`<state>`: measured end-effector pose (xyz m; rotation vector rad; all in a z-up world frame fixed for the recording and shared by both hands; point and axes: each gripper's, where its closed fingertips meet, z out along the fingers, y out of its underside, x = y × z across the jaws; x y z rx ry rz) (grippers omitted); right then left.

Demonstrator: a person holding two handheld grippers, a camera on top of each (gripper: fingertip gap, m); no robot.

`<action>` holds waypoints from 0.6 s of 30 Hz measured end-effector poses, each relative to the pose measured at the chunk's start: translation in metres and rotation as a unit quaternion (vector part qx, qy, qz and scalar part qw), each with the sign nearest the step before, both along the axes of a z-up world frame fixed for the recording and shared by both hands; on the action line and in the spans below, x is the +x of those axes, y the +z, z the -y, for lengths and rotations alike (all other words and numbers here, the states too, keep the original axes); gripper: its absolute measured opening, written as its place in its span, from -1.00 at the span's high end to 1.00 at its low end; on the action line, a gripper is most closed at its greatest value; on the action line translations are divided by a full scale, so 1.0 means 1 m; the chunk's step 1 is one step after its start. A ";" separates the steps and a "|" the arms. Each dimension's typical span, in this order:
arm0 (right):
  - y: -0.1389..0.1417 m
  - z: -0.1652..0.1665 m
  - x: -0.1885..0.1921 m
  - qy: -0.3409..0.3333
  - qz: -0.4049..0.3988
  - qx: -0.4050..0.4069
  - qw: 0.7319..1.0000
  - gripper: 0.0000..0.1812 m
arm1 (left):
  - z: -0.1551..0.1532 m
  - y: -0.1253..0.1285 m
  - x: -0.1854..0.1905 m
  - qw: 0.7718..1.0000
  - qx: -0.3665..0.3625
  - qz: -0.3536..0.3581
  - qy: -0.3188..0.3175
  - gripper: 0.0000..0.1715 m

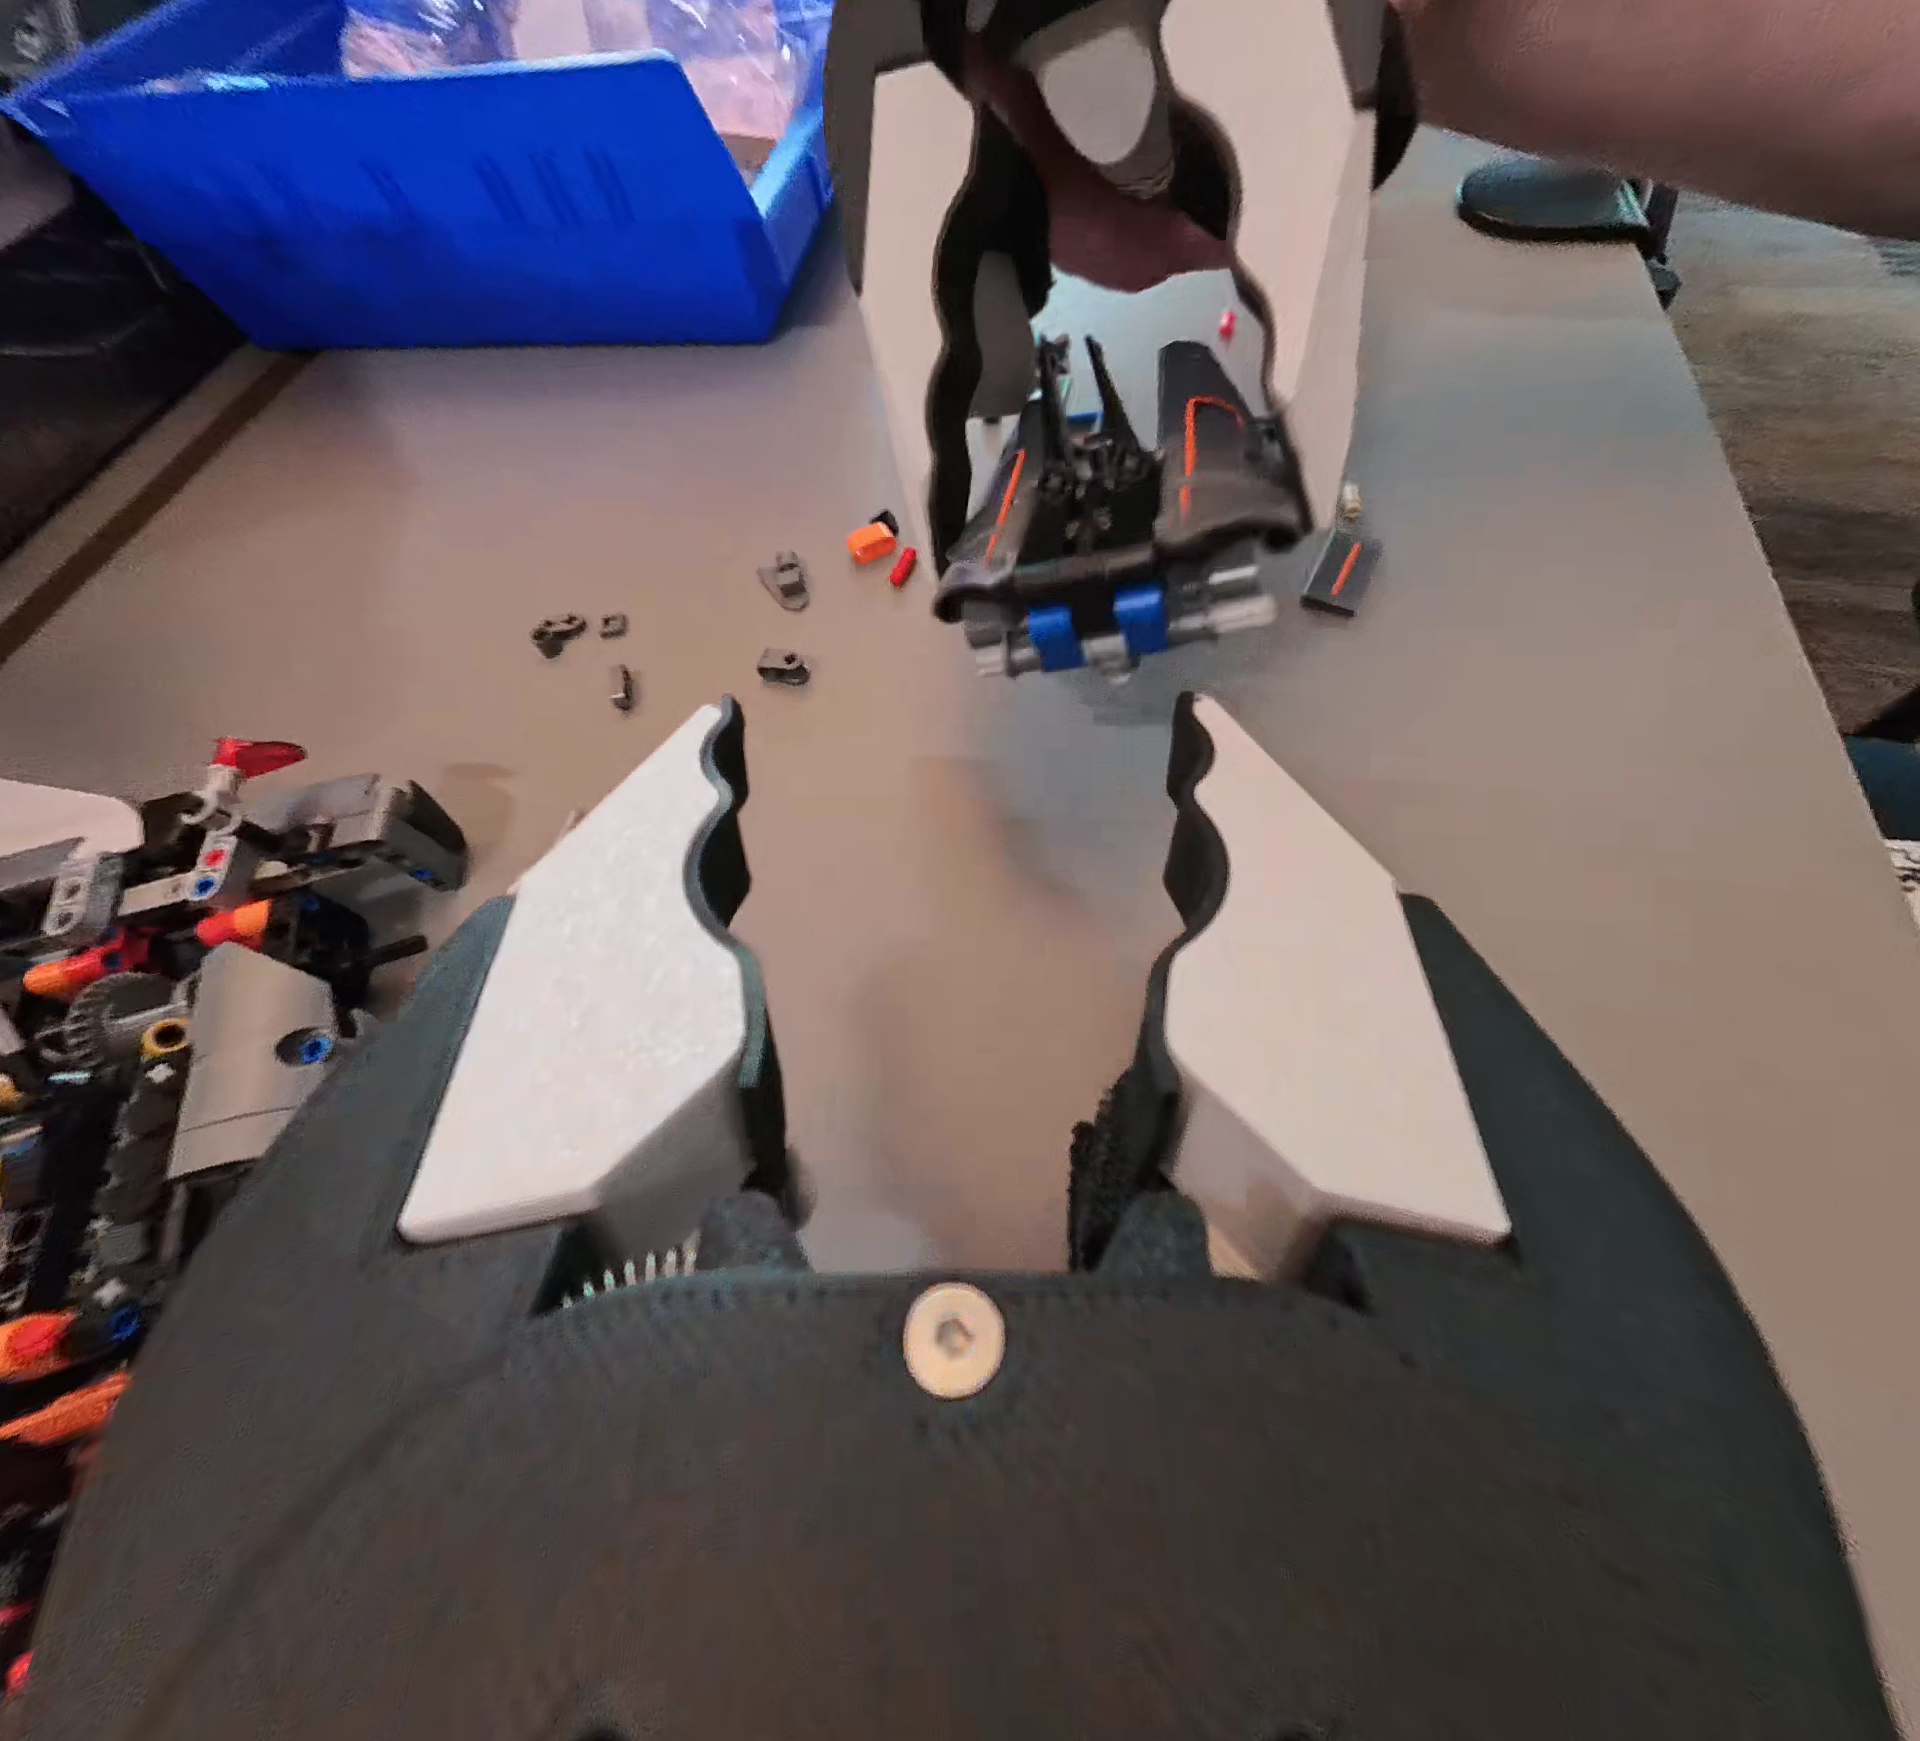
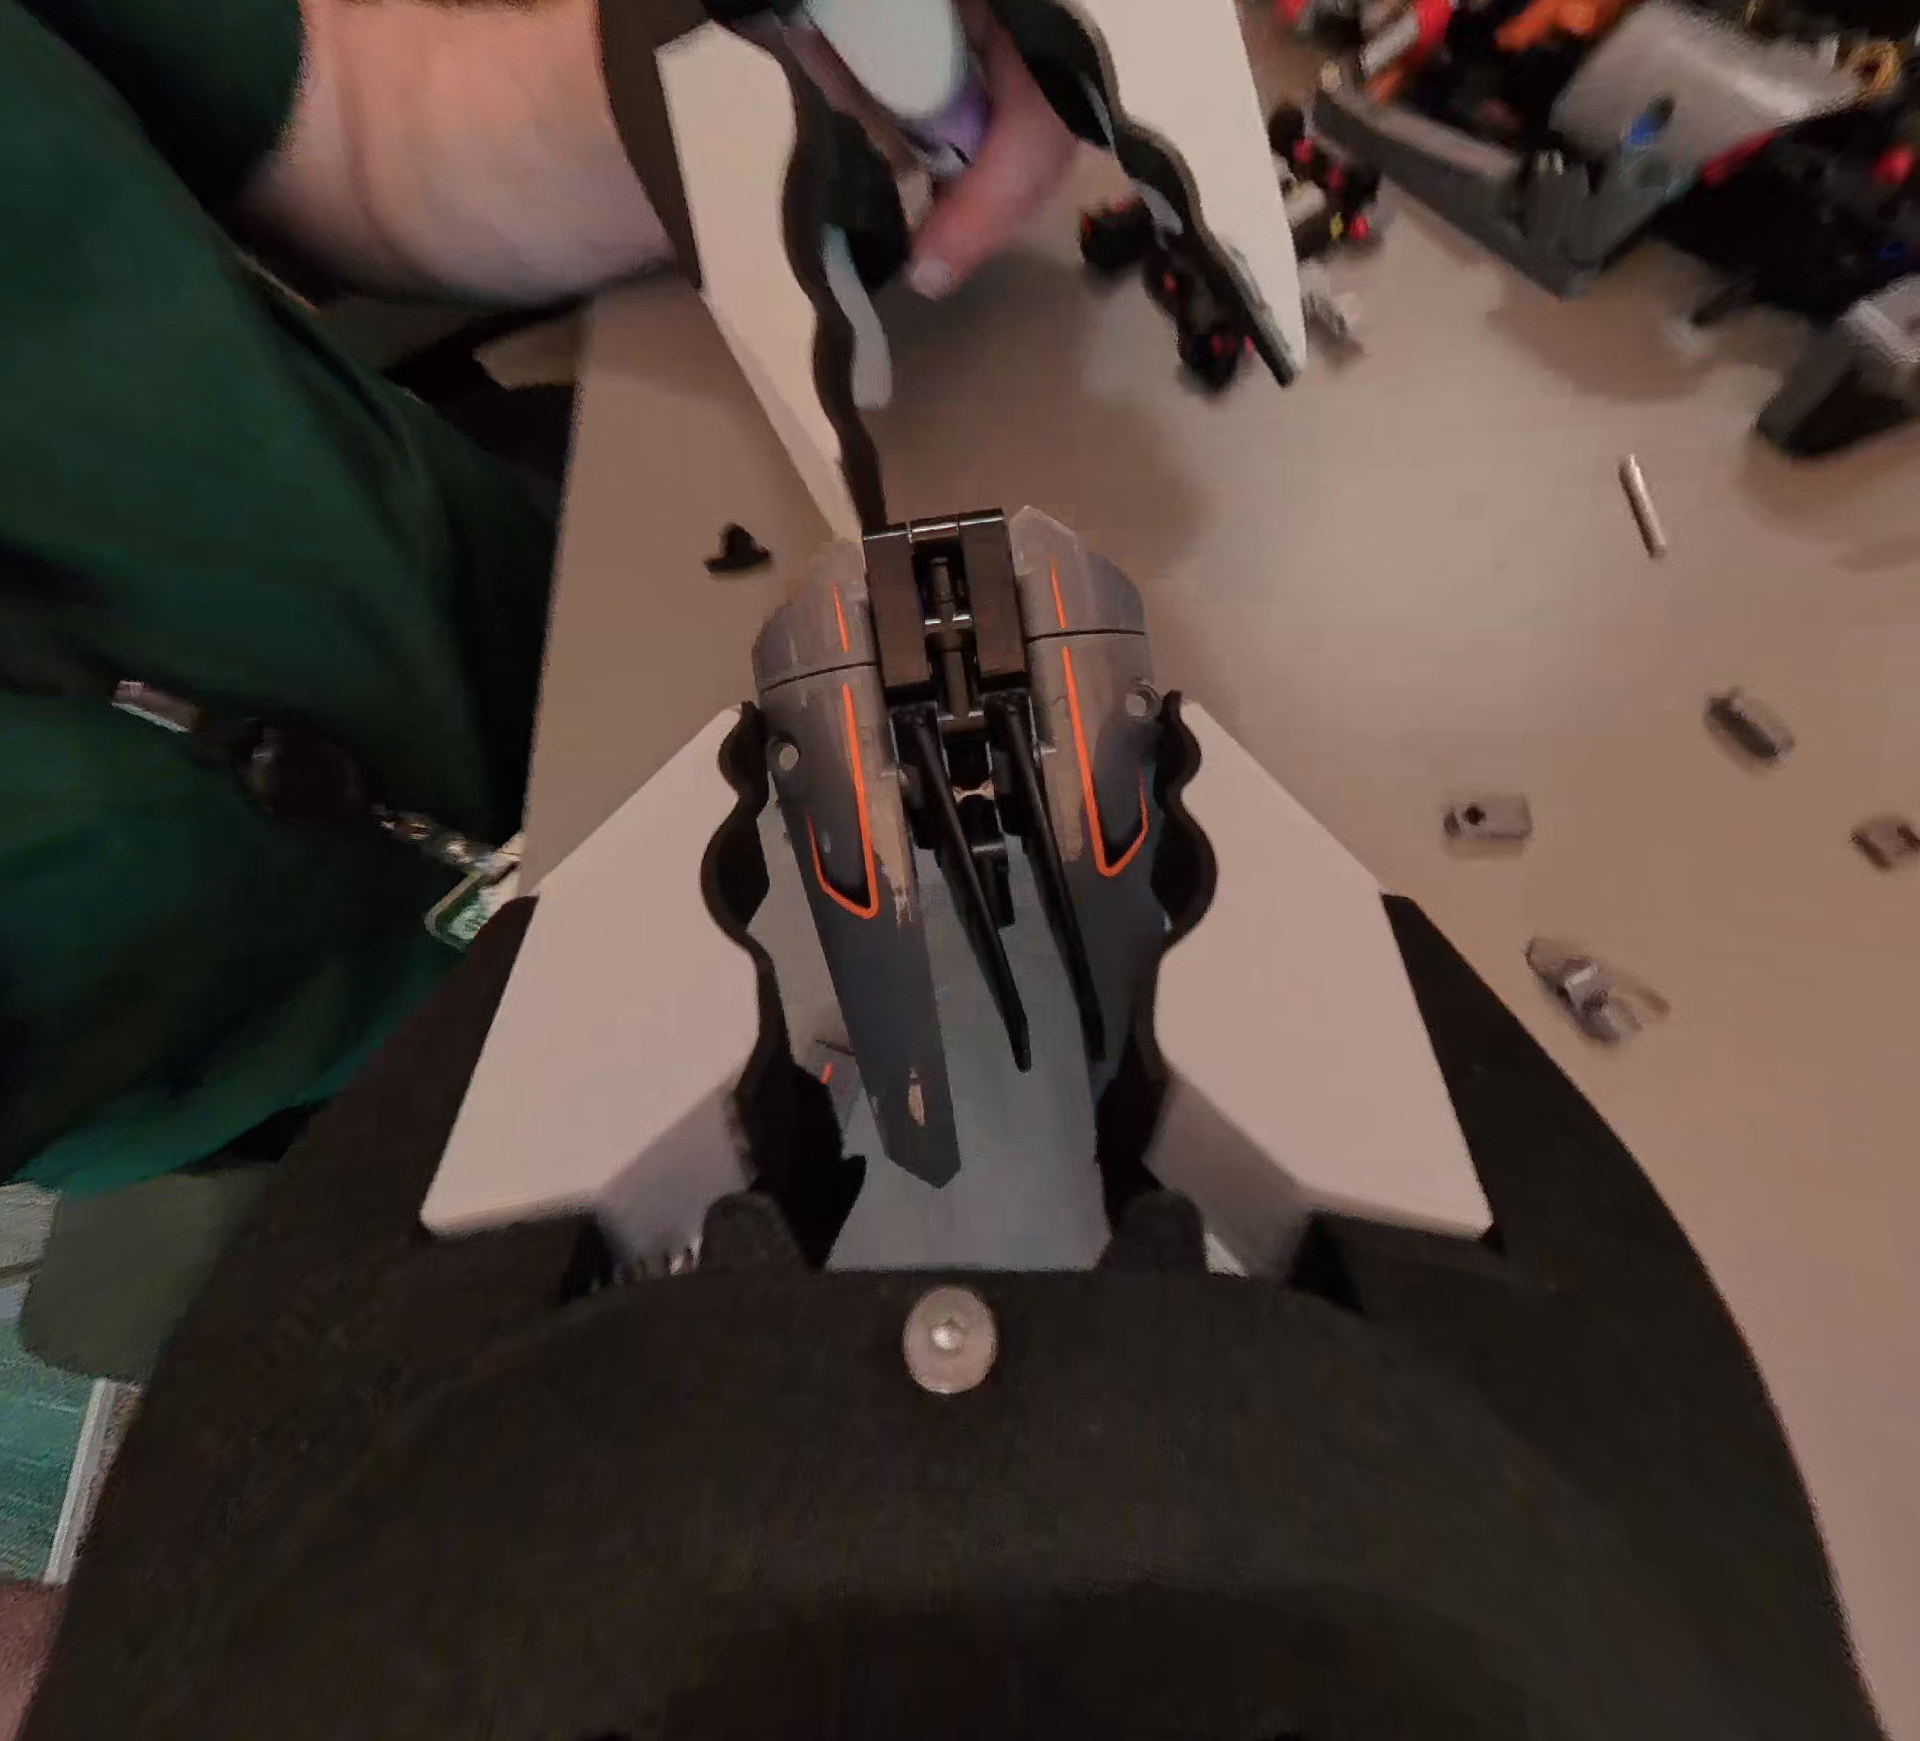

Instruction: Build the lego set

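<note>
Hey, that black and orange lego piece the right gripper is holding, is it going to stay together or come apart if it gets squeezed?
The black and orange assembly is probably rigid overall, since the right gripper holds it by its side panels without visible bending. Its thin black rods look fragile. The blue clips underneath might pop off if pressed hard.

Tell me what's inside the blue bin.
The blue bin holds crumpled clear plastic bags, seen above its front wall. That wall covers the lower part, so whatever lies beneath the bags cannot be seen.
</note>
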<state>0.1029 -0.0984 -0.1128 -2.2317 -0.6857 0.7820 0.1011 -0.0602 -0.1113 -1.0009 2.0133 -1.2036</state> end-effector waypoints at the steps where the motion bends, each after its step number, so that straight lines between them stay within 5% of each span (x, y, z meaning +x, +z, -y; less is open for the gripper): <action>1: 0.009 0.000 -0.001 0.012 -0.023 0.008 1.000 0.18 | -0.001 0.004 0.000 1.000 -0.002 0.010 0.004 0.07; 8: 0.056 0.014 0.002 0.116 -0.150 0.016 0.982 0.19 | -0.003 0.023 0.002 0.998 -0.007 0.058 0.019 0.10; 18: 0.077 0.001 0.004 0.138 -0.221 0.023 0.965 0.19 | 0.004 0.052 0.001 0.986 0.053 0.153 0.046 0.24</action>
